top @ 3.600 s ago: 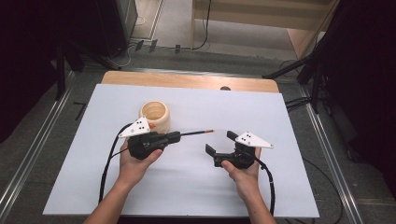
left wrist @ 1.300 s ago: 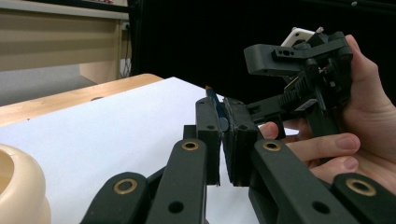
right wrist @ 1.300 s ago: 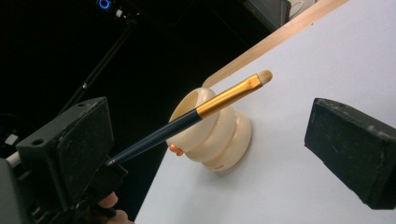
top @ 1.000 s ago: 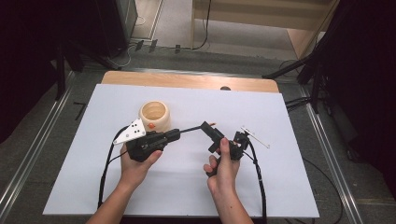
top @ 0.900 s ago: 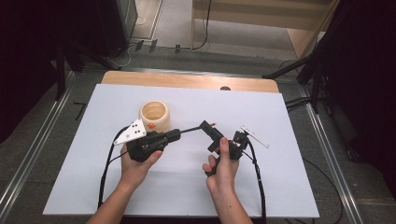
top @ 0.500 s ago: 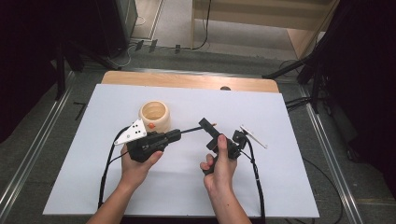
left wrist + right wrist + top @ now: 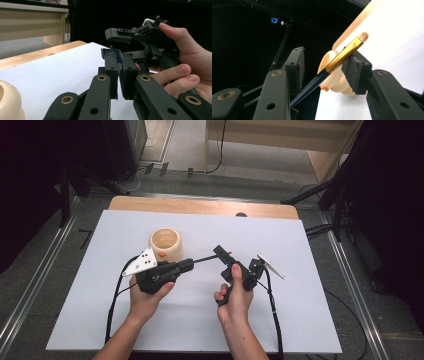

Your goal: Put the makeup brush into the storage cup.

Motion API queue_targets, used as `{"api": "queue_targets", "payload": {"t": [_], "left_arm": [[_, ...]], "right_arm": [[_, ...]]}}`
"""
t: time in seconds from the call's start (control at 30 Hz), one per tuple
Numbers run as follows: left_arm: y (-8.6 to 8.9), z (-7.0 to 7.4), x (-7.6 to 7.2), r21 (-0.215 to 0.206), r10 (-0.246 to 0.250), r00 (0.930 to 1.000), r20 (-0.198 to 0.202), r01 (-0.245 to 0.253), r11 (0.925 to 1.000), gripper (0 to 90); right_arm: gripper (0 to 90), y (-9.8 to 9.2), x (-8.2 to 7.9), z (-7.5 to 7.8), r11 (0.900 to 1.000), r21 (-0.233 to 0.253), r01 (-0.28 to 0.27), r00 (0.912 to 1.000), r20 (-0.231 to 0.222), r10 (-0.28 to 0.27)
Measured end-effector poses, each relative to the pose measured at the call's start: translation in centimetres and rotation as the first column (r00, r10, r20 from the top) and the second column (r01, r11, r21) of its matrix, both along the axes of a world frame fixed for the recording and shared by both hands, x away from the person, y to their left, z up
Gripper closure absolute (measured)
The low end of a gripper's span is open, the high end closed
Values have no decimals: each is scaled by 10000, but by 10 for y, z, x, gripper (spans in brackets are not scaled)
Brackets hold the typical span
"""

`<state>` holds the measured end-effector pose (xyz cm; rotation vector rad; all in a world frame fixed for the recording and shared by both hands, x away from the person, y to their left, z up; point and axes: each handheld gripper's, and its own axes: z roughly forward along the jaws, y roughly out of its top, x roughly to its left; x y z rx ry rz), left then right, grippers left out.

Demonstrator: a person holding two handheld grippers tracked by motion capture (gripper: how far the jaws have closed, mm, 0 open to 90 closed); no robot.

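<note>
Between my hands, left tongs (image 7: 187,265) pinch the pencil (image 7: 342,56); right tongs (image 7: 220,253) stand spread around its eraser end. Closing off-centre could lever it loose onto the bench (image 7: 300,320).

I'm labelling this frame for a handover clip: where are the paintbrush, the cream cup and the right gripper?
paintbrush (image 7: 342,56), right gripper view, on its gold ferrule.
cream cup (image 7: 165,243), high view, on its rim.
right gripper (image 7: 221,253), high view, between its open jaws.
</note>
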<state>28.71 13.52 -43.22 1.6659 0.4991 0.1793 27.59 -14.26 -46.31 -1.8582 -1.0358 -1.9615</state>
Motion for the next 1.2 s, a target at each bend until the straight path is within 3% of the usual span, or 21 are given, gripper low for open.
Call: {"api": "queue_targets", "payload": {"t": [0.33,0.4,0.83,0.93,0.97,1.0,1.03,1.07,1.2], "left_arm": [[0,0,0,-27,16,10000,22,-16,10000,870],[1,0,0,-52,5,10000,48,-4,10000,870],[1,-1,-1,-45,17,10000,52,-17,10000,869],[1,-2,0,-2,-197,9998,-47,197,9998,859],[0,-3,-1,-53,-331,9994,-42,331,9994,799],[-2,-3,-1,-2,-423,9990,-127,423,9991,675],[-4,-2,-1,78,-521,9984,-232,523,9986,574],[-5,-3,-1,154,-551,9981,-266,556,9983,503],[-8,-4,-1,290,-532,9978,-389,543,9981,438]], "right_arm": [[639,-1,2,-1,9998,198,-75,9996,-253,80],[687,-1,2,-2,9998,189,-59,9998,-214,63],[722,-2,5,-3,9986,494,-175,9998,-19,176],[746,-3,5,-3,9983,571,-140,9999,108,134],[819,-4,5,-2,9976,678,-156,9998,161,146],[844,-5,3,0,9989,477,-40,9998,177,32],[845,-6,3,0,9989,464,58,9988,478,-80],[846,-7,2,1,9990,443,20,9984,569,-46],[846,-7,2,1,9991,401,-110,9972,741,80]]}}
